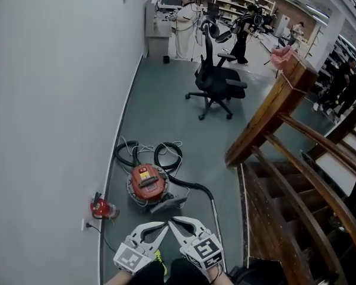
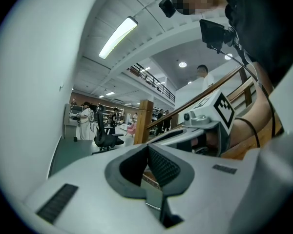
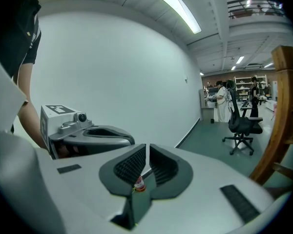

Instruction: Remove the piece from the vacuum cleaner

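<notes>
Both grippers are closed and empty. The left gripper [image 1: 157, 227] has its ribbed pads pressed together in its own view. The right gripper [image 1: 181, 223] shows only a thin slit between its pads with nothing caught in it. A small red object [image 3: 139, 184] seen through that slit lies far off on the floor. In the head view the two grippers sit side by side at the bottom, tips almost meeting and aimed at the vacuum cleaner [image 1: 147, 183]. This is a squat red canister standing on the grey floor [image 1: 166, 100], close to the floor's left edge where it meets the wall [image 1: 53, 100]. A black hose [image 1: 166, 152] loops behind the canister and runs out to a thin metal wand [image 1: 215, 215] lying toward the stair side. A grey nozzle-like part [image 1: 169, 203] rests against the canister's near side. Which of these is the piece to come off is not clear from here. The canister looks heavy and stiff enough to stay put under a pull, though it may roll. The hose is springy and will flex, so the rigid cuff where it enters the body seems a better hold than the ribbed length. The wand is smooth, slim and probably slippery, so it is best taken near a joint. Both grippers would have to open first.
</notes>
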`<state>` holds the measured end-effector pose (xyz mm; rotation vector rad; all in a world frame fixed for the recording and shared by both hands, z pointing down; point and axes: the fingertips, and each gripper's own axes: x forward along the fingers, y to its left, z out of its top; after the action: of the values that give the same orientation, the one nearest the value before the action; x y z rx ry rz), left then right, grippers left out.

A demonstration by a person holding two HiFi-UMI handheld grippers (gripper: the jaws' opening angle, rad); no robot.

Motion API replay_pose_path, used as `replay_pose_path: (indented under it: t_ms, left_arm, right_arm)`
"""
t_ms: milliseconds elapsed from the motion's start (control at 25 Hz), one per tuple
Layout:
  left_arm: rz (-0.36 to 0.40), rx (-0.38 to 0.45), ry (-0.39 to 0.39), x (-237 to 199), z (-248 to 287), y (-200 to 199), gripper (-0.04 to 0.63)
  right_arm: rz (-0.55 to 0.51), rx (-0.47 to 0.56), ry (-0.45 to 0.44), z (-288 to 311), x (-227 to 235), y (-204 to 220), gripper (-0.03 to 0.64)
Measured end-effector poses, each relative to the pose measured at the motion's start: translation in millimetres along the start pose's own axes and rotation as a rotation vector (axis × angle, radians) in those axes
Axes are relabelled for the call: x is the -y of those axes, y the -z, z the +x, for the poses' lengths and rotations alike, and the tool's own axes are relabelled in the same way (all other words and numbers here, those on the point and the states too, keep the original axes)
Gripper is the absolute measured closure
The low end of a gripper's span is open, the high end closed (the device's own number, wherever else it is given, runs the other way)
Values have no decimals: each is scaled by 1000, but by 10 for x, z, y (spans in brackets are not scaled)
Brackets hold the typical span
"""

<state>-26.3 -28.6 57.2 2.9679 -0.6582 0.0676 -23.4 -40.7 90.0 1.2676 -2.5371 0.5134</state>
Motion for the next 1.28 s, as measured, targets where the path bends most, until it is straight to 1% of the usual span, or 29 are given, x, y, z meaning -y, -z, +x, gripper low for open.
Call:
replay_pose_path:
  t_ms: [80, 160, 200, 240, 320, 360, 400, 440, 480, 520, 560, 760, 880, 1040, 1160, 1200, 1280]
  left_arm:
    - [17, -8, -9, 4, 19, 57, 588]
    - [89, -20, 0, 9, 46, 111, 588]
    - [113, -26, -1, 6, 65, 139, 589]
    - [93, -23, -17, -4, 85, 169, 588]
    - [-6, -2, -73, -46, 132, 224, 588]
    - [-30, -2, -91, -72, 156, 260, 588]
    - [-20, -14, -96, -98, 181, 308, 588]
    - [34, -41, -84, -119, 209, 366, 588]
    - [111, -74, -60, -130, 238, 431, 588]
    - [165, -102, -42, -133, 267, 497, 588]
    - [178, -116, -37, -134, 293, 560, 588]
    - [143, -143, -56, -173, 398, 859, 588]
    - [142, -157, -58, -191, 465, 1100, 588]
    - [137, -146, -71, -256, 531, 1461, 586]
    - [145, -151, -76, -342, 556, 1746, 558]
    - [145, -150, -79, -375, 566, 1837, 546]
    - [146, -154, -83, -435, 583, 2019, 515]
  right_arm:
    - [-8, -21, -20, 18, 23, 70, 594]
    - [-27, -40, -35, 54, 62, 144, 594]
    - [-36, -45, -44, 75, 80, 163, 594]
    - [-43, -47, -54, 92, 98, 175, 594]
    - [-52, -54, -72, 129, 148, 213, 594]
    - [-57, -57, -79, 156, 181, 235, 592]
    - [-61, -59, -84, 190, 218, 257, 592]
    - [-64, -62, -87, 225, 258, 281, 591]
    - [-65, -66, -90, 255, 298, 311, 589]
    - [-66, -71, -93, 275, 338, 351, 589]
    - [-70, -76, -96, 287, 374, 402, 589]
    - [-54, -83, -115, 386, 521, 642, 588]
    - [-60, -91, -128, 462, 621, 855, 586]
    - [-63, -100, -132, 616, 745, 1191, 577]
    - [-110, -118, -133, 740, 851, 1472, 565]
    - [-111, -122, -134, 783, 885, 1557, 558]
    - [-80, -120, -131, 875, 944, 1709, 549]
